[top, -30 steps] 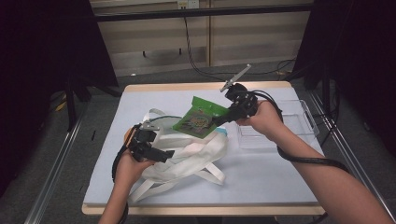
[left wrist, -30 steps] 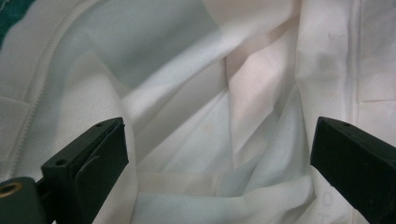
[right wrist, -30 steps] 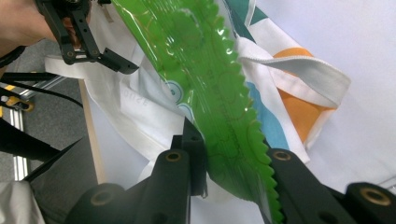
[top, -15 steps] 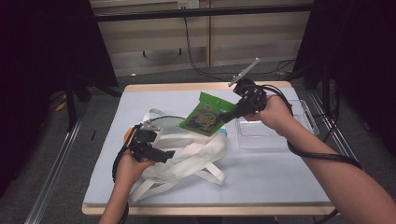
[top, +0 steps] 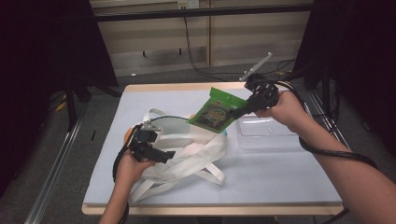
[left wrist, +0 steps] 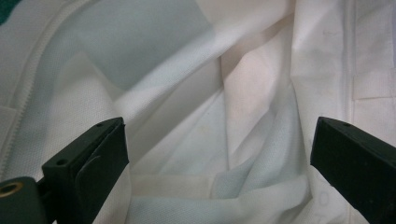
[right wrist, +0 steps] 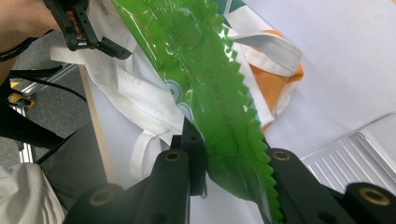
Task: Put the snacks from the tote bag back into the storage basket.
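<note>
Gripping a glossy, saw-edged green packet (top: 215,111) (above crumpled white cloth bag (top: 187,149)).

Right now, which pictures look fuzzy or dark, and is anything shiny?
High view: sharp, dark at both sides, the table lit. Left gripper view: the white bag is soft and blurry up close. Right gripper view: the green packet shines with glare, and its black fingers are out of focus.

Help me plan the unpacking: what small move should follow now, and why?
Probably carry the green packet sideways over the clear tray and lower it. The right claw is shut on its serrated edge and holds it in the air beside the white bag; the left claw rests on the bag.
</note>
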The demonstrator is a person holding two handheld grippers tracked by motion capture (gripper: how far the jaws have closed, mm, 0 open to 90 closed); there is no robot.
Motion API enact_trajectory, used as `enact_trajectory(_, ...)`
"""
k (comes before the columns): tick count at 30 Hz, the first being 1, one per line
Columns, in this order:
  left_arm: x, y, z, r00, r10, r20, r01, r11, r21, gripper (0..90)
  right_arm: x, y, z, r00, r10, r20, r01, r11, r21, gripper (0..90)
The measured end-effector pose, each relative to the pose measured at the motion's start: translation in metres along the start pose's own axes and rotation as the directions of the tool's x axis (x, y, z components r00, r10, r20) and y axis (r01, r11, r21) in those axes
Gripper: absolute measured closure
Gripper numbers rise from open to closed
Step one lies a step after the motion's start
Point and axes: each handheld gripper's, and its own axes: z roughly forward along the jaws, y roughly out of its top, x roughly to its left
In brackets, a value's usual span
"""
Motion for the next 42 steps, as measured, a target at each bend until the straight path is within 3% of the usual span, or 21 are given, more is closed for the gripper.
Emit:
enact_trajectory(16, -0.002, 0.0, 0.001, 0.9998, 0.02, -0.004, -0.02, 0.9998, 0.006, 4.1, -0.009, -0.008, -0.019, 0.9997, 0.016, 0.016, -0.016, 1.0, -0.012, 77.9)
enact_trajectory(40, -0.003, 0.001, 0.001, 0.9999, 0.013, -0.002, -0.013, 0.9999, 0.002, 4.3, -0.036, -0.037, -0.041, 0.9928, 0.081, 0.088, -0.082, 0.997, 0.006, 77.8)
enact_trajectory(42, -0.002, 0.002, 0.001, 0.9996, 0.027, -0.002, -0.027, 0.9996, 0.01, 4.2, -0.037, -0.039, -0.043, 0.9926, 0.079, 0.092, -0.08, 0.997, 0.004, 77.8)
